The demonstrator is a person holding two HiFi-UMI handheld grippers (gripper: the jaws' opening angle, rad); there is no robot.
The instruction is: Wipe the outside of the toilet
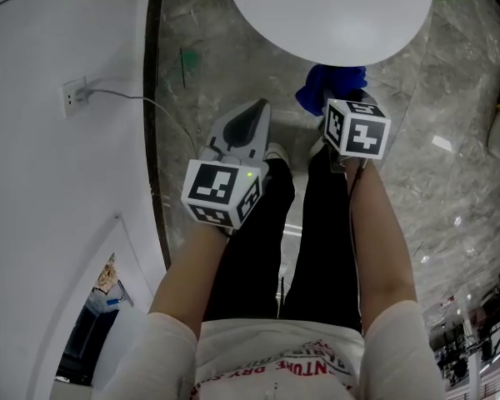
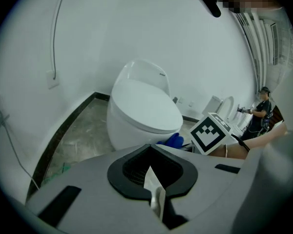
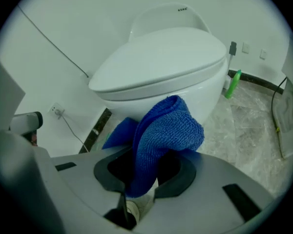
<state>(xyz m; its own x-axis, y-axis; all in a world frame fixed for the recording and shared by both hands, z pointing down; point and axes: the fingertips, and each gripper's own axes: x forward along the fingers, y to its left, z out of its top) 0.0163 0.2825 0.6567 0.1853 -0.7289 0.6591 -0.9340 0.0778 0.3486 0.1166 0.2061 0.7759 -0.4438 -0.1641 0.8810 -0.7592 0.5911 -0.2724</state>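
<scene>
Wall (image 1: 42,223): white and plain.
Floor (image 1: 458,90): grey stone with pale streaks, shiny in spots.
Dark strip (image 1: 152,140): runs along the bottom of the wall.
Socket (image 1: 73,96): white, on the wall, with a thin cord (image 1: 125,97) coming out of it.
Green bottle (image 3: 233,84): stands on the floor by the wall.
Far end: more white toilets (image 2: 223,108), with a person (image 2: 261,111) near them.

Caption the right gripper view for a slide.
Right hand-held gripper shut on a blue cloth in front of the closed white toilet, a green bottle standing beside it.
</scene>
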